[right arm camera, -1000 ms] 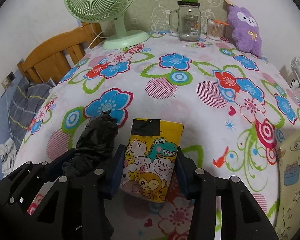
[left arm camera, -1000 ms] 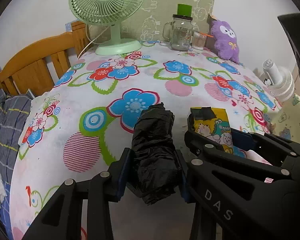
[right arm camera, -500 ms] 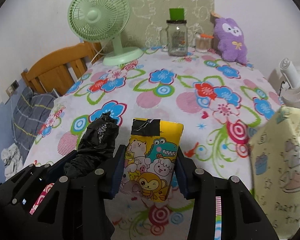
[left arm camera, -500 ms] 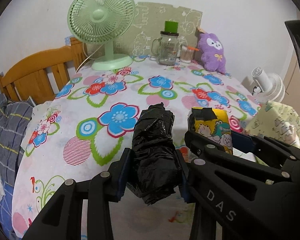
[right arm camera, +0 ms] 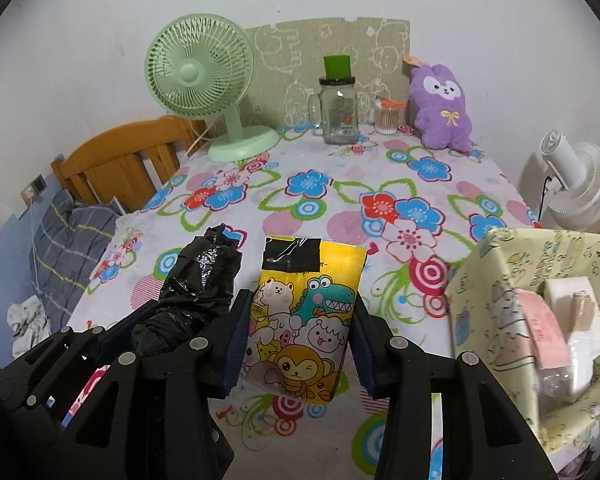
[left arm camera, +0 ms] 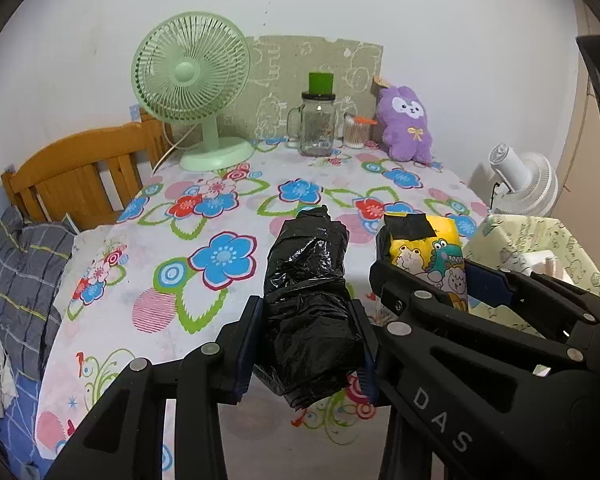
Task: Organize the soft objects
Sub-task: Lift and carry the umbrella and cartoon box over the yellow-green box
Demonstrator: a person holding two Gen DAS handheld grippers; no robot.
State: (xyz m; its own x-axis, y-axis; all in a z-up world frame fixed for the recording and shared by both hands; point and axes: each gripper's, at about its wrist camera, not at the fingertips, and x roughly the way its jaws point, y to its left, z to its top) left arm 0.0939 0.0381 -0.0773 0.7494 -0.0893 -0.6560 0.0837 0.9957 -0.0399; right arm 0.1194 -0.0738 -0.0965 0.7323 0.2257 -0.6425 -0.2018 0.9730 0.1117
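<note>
Tools both clamped: left tool (left arm camera: 308, 344) squeezes black plastic bundle (left arm camera: 310, 300), right tool (right arm camera: 298, 350) grips cartoon pouch (right arm camera: 304, 328), lifted off the tabletop (right arm camera: 340, 192), probably for the fabric bin (right arm camera: 496, 280).

Two wrist views, side by side, aimed forward and downward over a table

The left wrist view is taken from just behind the left gripper (left arm camera: 308, 344), close above the near edge of the flowered tablecloth (left arm camera: 220, 200), and is faced toward the far wall; the right gripper (left arm camera: 424, 280) is seen at its right. The right wrist view is set just beside it, behind the right gripper (right arm camera: 300, 340), with the left gripper (right arm camera: 172, 320) at its left. The green fan (left arm camera: 192, 92), glass jar (left arm camera: 318, 124), purple plush toy (left arm camera: 406, 124) and patterned box (right arm camera: 540, 300) are shared by both.
</note>
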